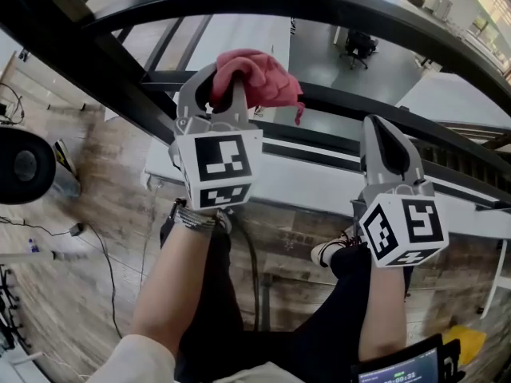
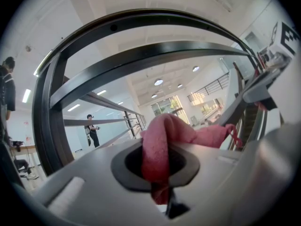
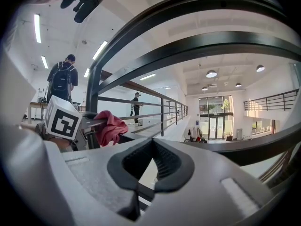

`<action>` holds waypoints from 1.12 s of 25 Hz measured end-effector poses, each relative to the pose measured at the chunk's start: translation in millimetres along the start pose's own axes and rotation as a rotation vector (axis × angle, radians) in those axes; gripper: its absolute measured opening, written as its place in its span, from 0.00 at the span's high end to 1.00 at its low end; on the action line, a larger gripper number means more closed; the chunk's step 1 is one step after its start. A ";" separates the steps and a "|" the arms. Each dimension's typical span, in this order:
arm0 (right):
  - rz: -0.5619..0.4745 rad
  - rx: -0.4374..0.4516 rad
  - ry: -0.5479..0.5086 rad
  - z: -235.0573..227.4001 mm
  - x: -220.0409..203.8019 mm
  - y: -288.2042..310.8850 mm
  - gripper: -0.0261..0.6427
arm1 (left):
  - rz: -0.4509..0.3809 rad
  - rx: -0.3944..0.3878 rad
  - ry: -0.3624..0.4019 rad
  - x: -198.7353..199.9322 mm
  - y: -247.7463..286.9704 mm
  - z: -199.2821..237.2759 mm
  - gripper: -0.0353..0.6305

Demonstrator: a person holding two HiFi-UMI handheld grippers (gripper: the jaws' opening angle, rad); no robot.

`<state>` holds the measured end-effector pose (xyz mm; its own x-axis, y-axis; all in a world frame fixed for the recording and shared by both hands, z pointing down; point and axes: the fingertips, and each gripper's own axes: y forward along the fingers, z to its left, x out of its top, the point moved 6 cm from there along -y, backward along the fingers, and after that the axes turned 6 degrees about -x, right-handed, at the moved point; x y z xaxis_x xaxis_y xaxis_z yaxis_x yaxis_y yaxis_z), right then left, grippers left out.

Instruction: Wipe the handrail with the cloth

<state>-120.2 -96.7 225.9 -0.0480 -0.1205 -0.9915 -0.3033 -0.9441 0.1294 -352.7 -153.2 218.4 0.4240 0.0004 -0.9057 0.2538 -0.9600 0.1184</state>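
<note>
Pink cloth (image 1: 262,76) sits bunched in our left gripper (image 1: 224,86), whose jaws are clamped together on a fold of it. In the left gripper view the cloth (image 2: 165,142) rises out of the dark pads and spills to the right, a loose thread trailing from its edge. We hold it up against the black handrail (image 1: 335,0). In the head view it overlaps the lower bar, below the broad curved top bar, but we cannot tell whether it touches the metal.

Our right gripper (image 1: 382,136) hangs beside the left one, a little lower in the head view, its tip just under that lower bar. In the right gripper view its jaws (image 3: 152,160) are closed on each other with nothing between the ribbed pads. That view also shows the left gripper (image 3: 70,125) off to the left with the cloth (image 3: 111,126) hanging from it, and the handrail (image 3: 197,45) sweeping overhead.

Beneath our bare forearms we see dark trousers, a shoe and a wooden floor (image 1: 68,294). Two people (image 3: 63,81) stand well away along the railing.
</note>
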 end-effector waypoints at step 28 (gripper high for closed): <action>0.002 -0.022 0.024 -14.3 -1.7 -2.8 0.96 | 0.011 -0.041 0.009 14.5 6.1 -42.0 0.91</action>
<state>-105.7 -98.3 227.1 -0.0255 -0.1300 -0.9912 -0.2820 -0.9503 0.1319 -308.5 -147.3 223.1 0.4347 -0.0072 -0.9005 0.2842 -0.9478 0.1447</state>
